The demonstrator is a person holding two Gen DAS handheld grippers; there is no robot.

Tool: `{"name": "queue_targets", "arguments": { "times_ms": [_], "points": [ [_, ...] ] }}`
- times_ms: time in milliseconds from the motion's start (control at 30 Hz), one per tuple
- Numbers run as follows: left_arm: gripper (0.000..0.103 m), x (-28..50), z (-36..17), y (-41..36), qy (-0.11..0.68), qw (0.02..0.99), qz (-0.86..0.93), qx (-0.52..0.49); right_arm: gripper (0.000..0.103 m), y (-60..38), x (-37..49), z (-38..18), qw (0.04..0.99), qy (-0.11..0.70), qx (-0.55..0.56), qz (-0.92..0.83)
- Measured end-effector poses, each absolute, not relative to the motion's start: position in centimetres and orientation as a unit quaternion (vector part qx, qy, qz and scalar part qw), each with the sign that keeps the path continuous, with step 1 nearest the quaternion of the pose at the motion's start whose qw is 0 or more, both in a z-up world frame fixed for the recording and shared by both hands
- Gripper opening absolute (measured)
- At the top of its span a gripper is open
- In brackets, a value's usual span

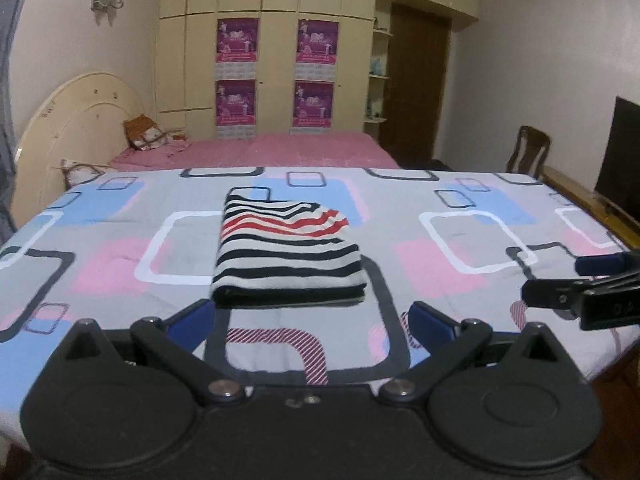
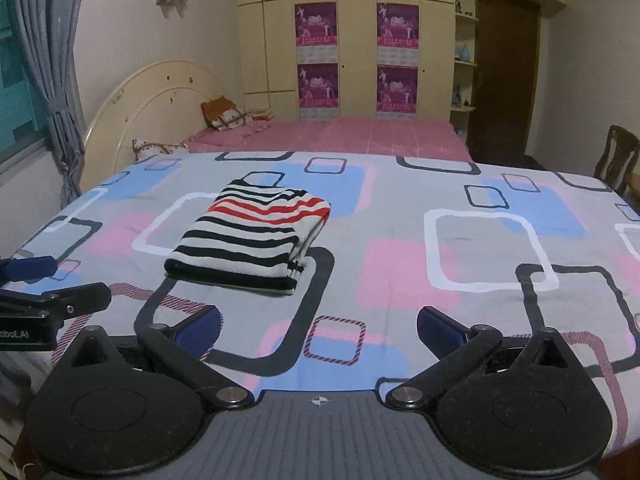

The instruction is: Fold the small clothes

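Only "obot.AI" legible, on left gripper [image 2: 56, 280] body; wardrobe posters [image 2: 316, 24] unreadable.

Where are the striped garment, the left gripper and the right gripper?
striped garment [image 1: 286, 248]: left wrist view, middle of folded top face.
left gripper [image 1: 310, 320]: left wrist view, midway between open fingertips.
right gripper [image 2: 318, 326]: right wrist view, midway between open fingertips.

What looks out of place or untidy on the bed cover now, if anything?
Nothing stands out. The striped garment lies folded in a compact rectangle on the patterned bed cover, edges fairly even. Both the left gripper and the right gripper are open and empty, clear of the cloth.
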State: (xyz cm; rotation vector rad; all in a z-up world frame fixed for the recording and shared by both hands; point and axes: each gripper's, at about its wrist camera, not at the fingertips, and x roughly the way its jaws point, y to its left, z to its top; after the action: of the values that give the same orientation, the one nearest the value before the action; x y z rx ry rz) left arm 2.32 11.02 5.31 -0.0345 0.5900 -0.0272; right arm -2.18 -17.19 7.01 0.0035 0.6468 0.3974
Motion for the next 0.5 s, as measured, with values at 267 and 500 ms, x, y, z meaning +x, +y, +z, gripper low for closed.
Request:
{"name": "queue_targets", "arguments": {
  "times_ms": [267, 500],
  "points": [
    [0.103, 0.9, 5.8, 10.9, 0.289, 0.957, -0.013, -0.022, 0.103, -17.2, -4.1, 6.8, 0.929, 0.316, 0.008, 0.194],
    [0.103, 0.3, 5.8, 11.2, 0.280, 0.959, -0.022, -0.018, 0.103, -17.1, -4.4, 7.0, 0.931, 0.312, 0.016, 0.186]
  ]
}}
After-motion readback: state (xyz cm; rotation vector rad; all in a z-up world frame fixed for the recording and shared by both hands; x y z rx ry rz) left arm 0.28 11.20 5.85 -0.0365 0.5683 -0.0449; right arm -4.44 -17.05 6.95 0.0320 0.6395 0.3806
